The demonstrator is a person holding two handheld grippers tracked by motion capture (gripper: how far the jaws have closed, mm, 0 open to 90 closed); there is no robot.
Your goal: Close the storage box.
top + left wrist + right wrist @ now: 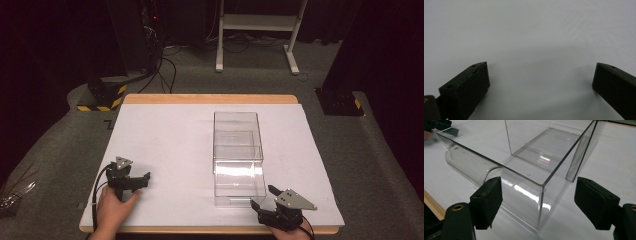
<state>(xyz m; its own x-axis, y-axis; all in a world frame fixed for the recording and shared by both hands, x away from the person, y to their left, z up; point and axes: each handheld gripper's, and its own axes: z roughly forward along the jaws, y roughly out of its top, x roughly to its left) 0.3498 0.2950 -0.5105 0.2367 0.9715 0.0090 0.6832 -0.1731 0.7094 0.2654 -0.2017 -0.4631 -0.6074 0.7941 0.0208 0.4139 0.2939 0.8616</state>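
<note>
A clear plastic drawer box stands in the middle of the white table sheet. Its clear drawer is slid out toward the near edge. My right gripper is open just in front of the drawer. In the right gripper view the drawer's near corner stands between the wide-apart jaws of the right gripper, touching neither. My left gripper rests at the near left, held by a hand, well apart from the box. It is open over bare sheet, nothing between its jaws.
The table's wooden rim runs along the far side and the near edge. Behind the table are a white stand, floor cables and a yellow-black striped base. A black base sits at the far right.
</note>
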